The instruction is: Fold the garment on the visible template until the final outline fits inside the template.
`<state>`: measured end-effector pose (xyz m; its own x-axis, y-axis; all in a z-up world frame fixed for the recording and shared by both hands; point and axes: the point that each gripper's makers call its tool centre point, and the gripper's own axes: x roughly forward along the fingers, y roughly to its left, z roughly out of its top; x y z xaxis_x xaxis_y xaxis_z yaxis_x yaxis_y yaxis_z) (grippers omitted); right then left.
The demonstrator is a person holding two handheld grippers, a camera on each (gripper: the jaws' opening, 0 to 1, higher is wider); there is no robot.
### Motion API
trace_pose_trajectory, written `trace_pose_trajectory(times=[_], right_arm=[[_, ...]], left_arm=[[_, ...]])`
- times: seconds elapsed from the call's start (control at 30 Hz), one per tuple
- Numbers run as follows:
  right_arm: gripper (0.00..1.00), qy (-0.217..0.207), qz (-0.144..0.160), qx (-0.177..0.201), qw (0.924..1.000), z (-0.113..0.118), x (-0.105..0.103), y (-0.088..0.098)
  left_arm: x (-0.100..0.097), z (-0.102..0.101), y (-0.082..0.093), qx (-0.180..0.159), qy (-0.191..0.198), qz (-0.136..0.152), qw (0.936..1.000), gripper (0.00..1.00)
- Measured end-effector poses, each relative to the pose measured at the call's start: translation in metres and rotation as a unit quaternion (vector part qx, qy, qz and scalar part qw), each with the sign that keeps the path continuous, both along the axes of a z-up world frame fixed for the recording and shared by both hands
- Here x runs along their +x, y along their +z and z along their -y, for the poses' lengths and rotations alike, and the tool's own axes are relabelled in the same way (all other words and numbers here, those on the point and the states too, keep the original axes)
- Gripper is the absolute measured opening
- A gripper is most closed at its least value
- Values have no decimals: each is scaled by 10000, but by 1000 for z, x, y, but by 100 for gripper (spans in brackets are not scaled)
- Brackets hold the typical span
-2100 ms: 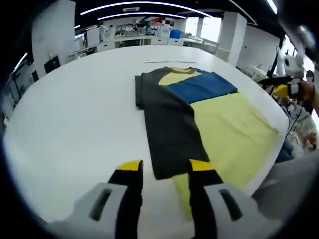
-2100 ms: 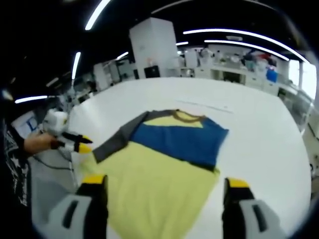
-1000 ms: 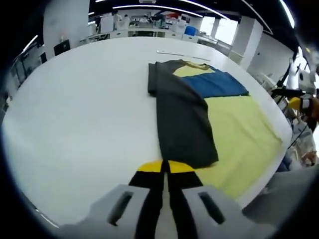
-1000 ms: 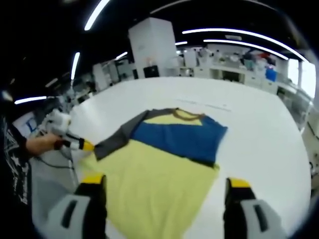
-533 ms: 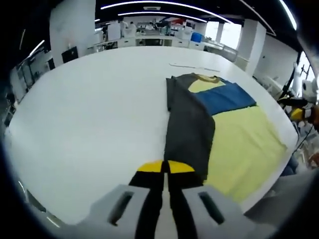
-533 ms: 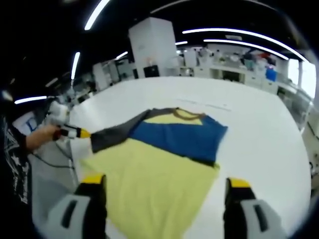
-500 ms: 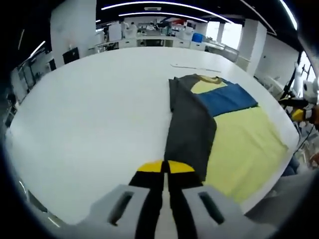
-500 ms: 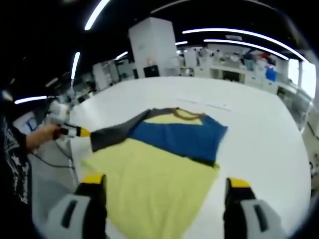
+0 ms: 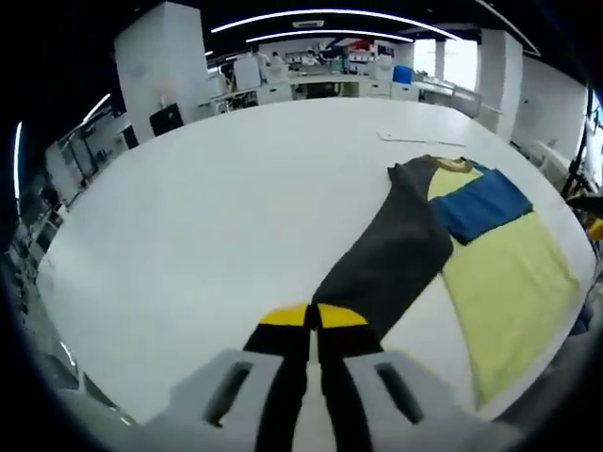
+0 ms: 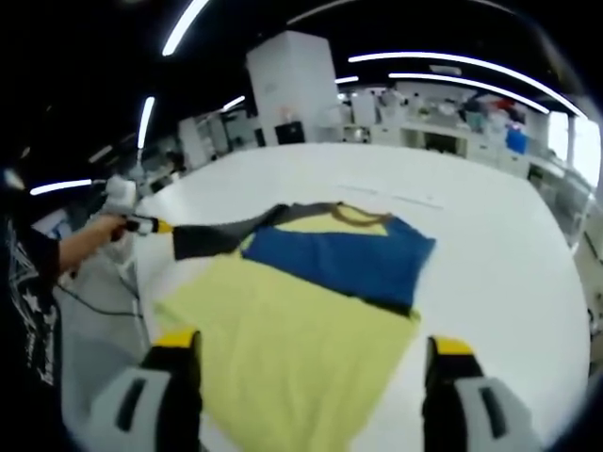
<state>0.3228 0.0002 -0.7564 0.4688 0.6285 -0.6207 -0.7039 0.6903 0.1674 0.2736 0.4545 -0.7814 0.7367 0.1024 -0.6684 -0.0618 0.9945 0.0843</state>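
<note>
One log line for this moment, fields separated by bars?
left gripper shut on grey sleeve | sleeve drawn outward | right gripper open above shirt | table

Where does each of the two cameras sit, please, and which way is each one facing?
Left gripper view: rides the left claw, shut on the dark grey sleeve, looking across the white round table towards the yellow and blue long-sleeved shirt.
Right gripper view: rides the open right claw, above the shirt's yellow hem, facing its collar; the person's hand holds the left claw at the left.
Shared: shirt, sleeve, table, left claw.
</note>
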Motion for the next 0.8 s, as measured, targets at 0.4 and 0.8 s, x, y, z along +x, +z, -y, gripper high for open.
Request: trace_pose_trajectory(times=[0.4, 0.8], right_arm=[[99, -63, -22, -93, 9999, 7, 1, -3], [99, -33, -83, -189, 9998, 9, -2, -6]], left_arm=[[12, -52, -21, 139, 382, -230, 9989, 0], [26, -95, -33, 127, 636, -296, 9975, 0]])
